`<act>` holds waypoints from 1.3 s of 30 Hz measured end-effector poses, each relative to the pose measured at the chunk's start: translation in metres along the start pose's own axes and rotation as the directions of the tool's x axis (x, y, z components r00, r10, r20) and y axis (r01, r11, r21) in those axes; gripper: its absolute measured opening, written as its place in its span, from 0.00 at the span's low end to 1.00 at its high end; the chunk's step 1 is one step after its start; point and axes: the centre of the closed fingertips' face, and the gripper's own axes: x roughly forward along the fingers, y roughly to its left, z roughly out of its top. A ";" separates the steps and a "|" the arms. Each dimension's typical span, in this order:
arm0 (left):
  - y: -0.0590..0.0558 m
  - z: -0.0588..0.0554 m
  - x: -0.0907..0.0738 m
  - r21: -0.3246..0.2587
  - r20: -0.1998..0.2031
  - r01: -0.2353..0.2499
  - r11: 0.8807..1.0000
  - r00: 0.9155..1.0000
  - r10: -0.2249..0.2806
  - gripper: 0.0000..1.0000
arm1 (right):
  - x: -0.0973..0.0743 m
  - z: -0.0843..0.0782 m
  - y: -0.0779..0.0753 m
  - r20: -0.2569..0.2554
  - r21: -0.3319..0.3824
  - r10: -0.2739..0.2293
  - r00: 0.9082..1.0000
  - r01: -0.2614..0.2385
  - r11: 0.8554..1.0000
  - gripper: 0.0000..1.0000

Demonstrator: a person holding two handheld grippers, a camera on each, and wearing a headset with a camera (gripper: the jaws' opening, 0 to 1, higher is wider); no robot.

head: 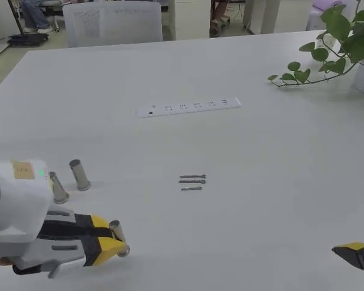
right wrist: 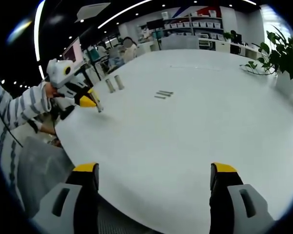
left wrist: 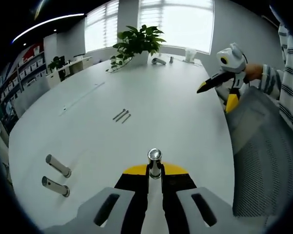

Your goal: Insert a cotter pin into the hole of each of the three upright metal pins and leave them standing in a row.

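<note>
My left gripper [head: 109, 235] sits at the table's near left, shut on an upright metal pin [head: 121, 244]. In the left gripper view that pin [left wrist: 154, 157] stands clamped between the yellow-tipped jaws of the left gripper [left wrist: 155, 171]. Two more metal pins [head: 80, 174] [head: 57, 188] stand side by side just beyond it. Three cotter pins [head: 192, 182] lie together mid-table, to the right of the pins. My right gripper [right wrist: 154, 175] hovers open at the near right edge with nothing between its jaws; its yellow tip [head: 355, 253] peeks into the head view.
A white power strip [head: 188, 107] lies across the table's middle, farther back. A trailing green plant [head: 333, 42] in a white pot stands at the far right corner. A mesh chair [head: 113, 22] is behind the far edge.
</note>
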 end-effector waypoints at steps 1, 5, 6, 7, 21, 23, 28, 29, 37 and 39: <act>-0.002 0.000 0.001 0.011 -0.003 0.007 1.000 1.000 -0.007 0.07 | 0.000 0.000 0.000 0.002 0.001 -0.001 1.000 0.001 1.000 0.97; -0.008 -0.001 0.004 0.034 -0.009 0.032 0.999 0.999 -0.032 0.07 | -0.001 -0.001 0.001 -0.001 -0.005 0.001 1.000 -0.001 1.000 0.97; -0.010 -0.001 0.005 0.054 -0.007 0.042 0.998 0.999 -0.042 0.07 | -0.001 -0.001 0.001 -0.003 -0.006 0.000 1.000 0.000 1.000 0.97; -0.012 0.000 0.006 0.061 -0.006 0.048 0.997 0.999 -0.048 0.07 | -0.001 -0.002 0.001 -0.005 -0.007 -0.001 1.000 0.001 1.000 0.97; -0.032 -0.001 0.017 0.195 -0.013 0.172 0.965 0.985 -0.173 0.07 | -0.004 -0.009 0.001 -0.014 0.008 -0.016 1.000 0.016 1.000 0.97; -0.033 -0.002 0.018 0.204 -0.017 0.184 0.962 0.983 -0.184 0.07 | -0.004 -0.010 0.000 -0.013 0.014 -0.019 1.000 0.019 1.000 0.97; -0.038 -0.004 0.021 0.228 -0.031 0.222 0.948 0.975 -0.221 0.07 | -0.005 -0.013 0.000 -0.018 0.022 -0.025 1.000 0.026 0.999 0.97; -0.039 -0.004 0.022 0.227 -0.033 0.227 0.947 0.974 -0.225 0.07 | -0.005 -0.013 -0.001 -0.019 0.023 -0.027 0.999 0.027 0.999 0.97; -0.043 -0.005 0.028 0.239 -0.038 0.259 0.936 0.966 -0.257 0.07 | -0.005 -0.014 -0.002 -0.029 0.033 -0.040 0.999 0.041 0.999 0.96; -0.043 -0.006 0.030 0.237 -0.037 0.257 0.937 0.966 -0.256 0.07 | -0.005 -0.014 -0.002 -0.031 0.031 -0.043 0.999 0.044 0.999 0.96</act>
